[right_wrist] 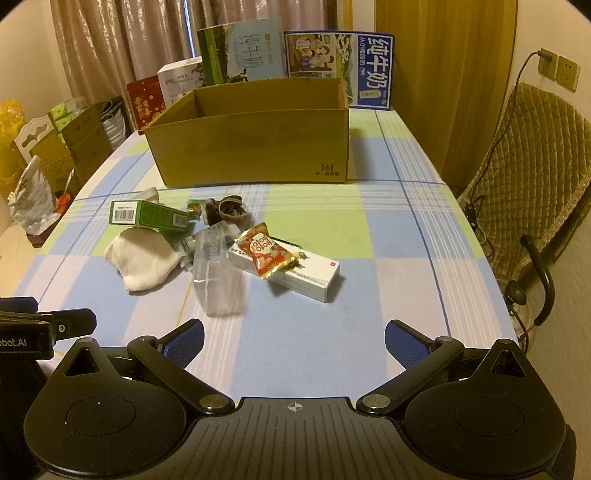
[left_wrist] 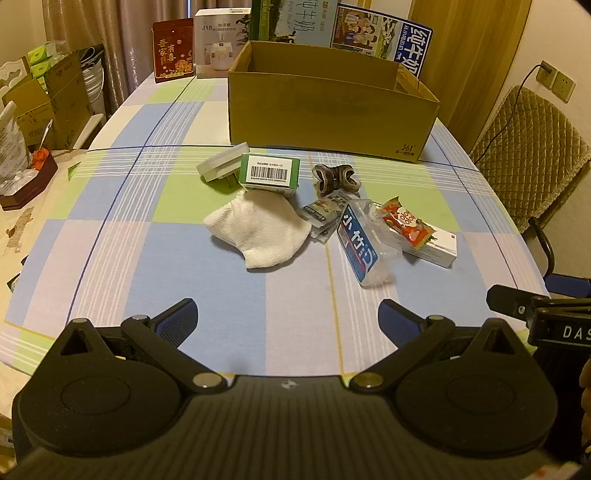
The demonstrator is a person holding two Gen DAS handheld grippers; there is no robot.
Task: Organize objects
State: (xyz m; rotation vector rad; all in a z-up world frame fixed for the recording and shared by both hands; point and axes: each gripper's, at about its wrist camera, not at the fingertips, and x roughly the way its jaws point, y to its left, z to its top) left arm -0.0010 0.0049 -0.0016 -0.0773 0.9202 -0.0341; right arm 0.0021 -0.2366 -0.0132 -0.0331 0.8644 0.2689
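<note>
A pile of small items lies mid-table before an open cardboard box. It holds a white sock, a green carton with a barcode, a white plug, a dark bundle, a blue packet in clear plastic, a red snack packet and a long white box. My left gripper and right gripper hover open near the table's front edge, short of the pile, holding nothing.
Milk cartons, a white appliance box and a red packet stand behind the cardboard box. A padded chair is at the right. Cardboard boxes and clutter sit at the left.
</note>
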